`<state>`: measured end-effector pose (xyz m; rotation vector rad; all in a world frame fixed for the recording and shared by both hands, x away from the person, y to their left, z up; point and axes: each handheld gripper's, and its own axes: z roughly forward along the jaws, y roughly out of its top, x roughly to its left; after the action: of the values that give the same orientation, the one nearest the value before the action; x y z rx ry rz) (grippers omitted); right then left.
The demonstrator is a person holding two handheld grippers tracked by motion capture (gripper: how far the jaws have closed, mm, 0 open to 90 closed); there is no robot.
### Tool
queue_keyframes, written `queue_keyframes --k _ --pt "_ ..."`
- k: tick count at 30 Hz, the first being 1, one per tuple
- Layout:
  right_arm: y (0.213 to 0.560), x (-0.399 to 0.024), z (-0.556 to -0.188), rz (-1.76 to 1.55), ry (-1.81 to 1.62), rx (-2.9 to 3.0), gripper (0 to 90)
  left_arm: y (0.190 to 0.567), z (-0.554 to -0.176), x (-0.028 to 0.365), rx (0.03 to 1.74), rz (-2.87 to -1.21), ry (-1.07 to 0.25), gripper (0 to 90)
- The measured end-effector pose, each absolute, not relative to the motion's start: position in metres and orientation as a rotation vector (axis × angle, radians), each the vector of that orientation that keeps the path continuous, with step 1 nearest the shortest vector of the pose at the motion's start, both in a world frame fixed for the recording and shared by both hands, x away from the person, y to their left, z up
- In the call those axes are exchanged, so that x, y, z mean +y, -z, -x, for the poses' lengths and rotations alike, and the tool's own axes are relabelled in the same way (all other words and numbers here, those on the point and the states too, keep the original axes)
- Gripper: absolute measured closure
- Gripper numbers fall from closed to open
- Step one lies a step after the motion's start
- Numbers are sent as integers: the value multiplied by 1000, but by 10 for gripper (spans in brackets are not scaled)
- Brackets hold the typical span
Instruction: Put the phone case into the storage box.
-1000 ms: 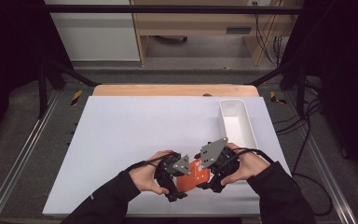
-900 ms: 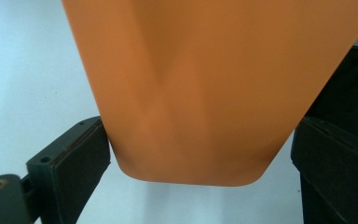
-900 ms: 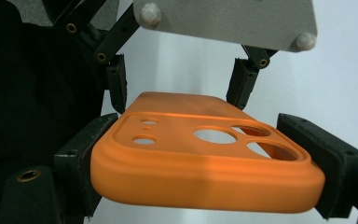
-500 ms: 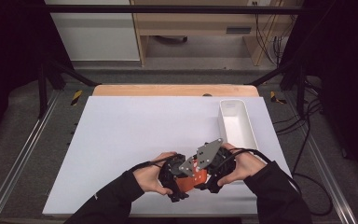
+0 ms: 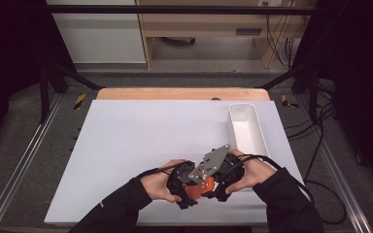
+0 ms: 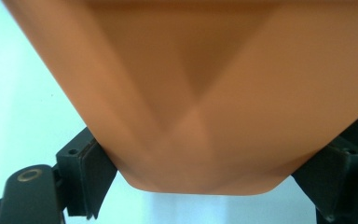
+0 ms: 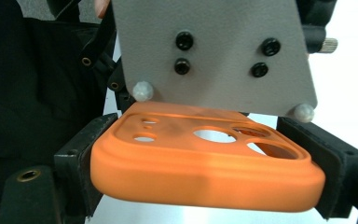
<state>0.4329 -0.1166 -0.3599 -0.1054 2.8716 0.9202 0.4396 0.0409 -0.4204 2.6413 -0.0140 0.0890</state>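
Here the white bin (image 5: 246, 130) on the counter (image 5: 126, 145) holds nothing; both tongs (left (image 6: 205, 186), right (image 7: 209, 163)) clamp an orange phone case (image 7: 205, 163) with camera cutouts.

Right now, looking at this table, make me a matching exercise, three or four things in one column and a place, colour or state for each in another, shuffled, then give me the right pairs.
Things:
1. phone case
2. tray
3. grey plate
4. table edge

Descriptions:
A. white, long and narrow, standing at the table's right side
B. bare wood, along the far side beyond the white sheet
C. orange, clamped at its two ends between the left gripper and the right gripper
D. three-cornered, with dark screws, sitting above the case

Pairs: 1-C, 2-A, 3-D, 4-B
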Motion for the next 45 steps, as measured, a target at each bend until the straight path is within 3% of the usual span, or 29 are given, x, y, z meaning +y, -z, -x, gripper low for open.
queue_keyframes --k 17,28,45 --pt "360 -117 -434 82 -959 2854 140 418 -440 45 -35 -2636 -145 158" --pt "354 -124 -433 -6 -1046 2798 25 416 -441 54 18 -2593 -131 158" --pt "356 -149 -431 -104 -1209 2726 20 412 -443 76 68 -2464 -134 157"
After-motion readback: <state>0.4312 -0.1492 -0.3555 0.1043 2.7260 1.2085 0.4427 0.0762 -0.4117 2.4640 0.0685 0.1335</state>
